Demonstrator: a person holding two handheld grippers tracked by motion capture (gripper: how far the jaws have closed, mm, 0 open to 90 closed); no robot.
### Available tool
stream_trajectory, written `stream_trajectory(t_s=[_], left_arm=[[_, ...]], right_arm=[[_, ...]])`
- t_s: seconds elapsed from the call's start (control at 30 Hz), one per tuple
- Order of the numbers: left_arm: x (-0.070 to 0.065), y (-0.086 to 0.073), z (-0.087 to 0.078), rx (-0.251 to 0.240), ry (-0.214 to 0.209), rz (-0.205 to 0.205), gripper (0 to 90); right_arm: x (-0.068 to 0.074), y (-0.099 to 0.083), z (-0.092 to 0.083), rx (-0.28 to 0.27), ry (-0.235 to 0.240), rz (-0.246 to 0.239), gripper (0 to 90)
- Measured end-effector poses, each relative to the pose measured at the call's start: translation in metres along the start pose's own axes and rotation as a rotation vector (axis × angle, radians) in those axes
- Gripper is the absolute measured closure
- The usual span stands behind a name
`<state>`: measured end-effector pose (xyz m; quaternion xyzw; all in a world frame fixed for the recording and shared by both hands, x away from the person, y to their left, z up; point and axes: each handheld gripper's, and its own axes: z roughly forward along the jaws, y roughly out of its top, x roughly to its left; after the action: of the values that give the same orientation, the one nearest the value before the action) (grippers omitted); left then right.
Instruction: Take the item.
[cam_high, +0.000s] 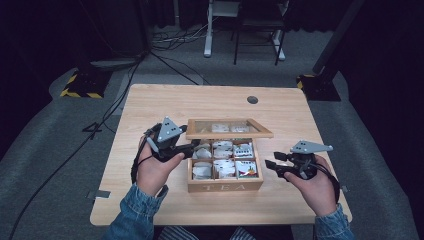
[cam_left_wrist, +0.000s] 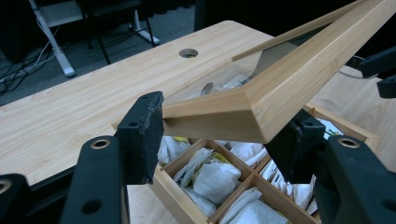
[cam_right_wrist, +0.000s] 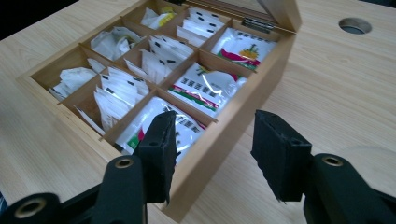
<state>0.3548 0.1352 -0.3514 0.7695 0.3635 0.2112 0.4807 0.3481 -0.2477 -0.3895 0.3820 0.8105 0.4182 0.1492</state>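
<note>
the left tongs (cam_left_wrist: 219, 140) pinch the lid (cam_left_wrist: 280, 88) of the tea box (cam_high: 225, 186) mid-surface, holding it up, while the right tongs (cam_right_wrist: 212, 154) hang spread and empty at its right wall; next, probably, reaching in for a sachet (cam_right_wrist: 205, 86).

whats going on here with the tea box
A person works a gripper in each hand at a wooden tea box on the table. The left gripper holds a corner of the glass-paned lid, propping it up over the tea bags. The right gripper hovers open by the box's right side, holding nothing.
</note>
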Motion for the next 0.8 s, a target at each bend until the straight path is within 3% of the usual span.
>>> stream_trajectory(t_s=[0.37, 0.8], left_arm=[[0.002, -0.001, 0.001, -0.004, -0.010, -0.004, 41.0], [0.001, -0.002, 0.004, -0.005, 0.003, -0.004, 41.0]], right_arm=[[0.031, 0.017, 0.029, 0.007, 0.062, -0.058, 48.4], [0.054, 0.030, 0.051, -0.002, 0.112, -0.097, 52.0]])
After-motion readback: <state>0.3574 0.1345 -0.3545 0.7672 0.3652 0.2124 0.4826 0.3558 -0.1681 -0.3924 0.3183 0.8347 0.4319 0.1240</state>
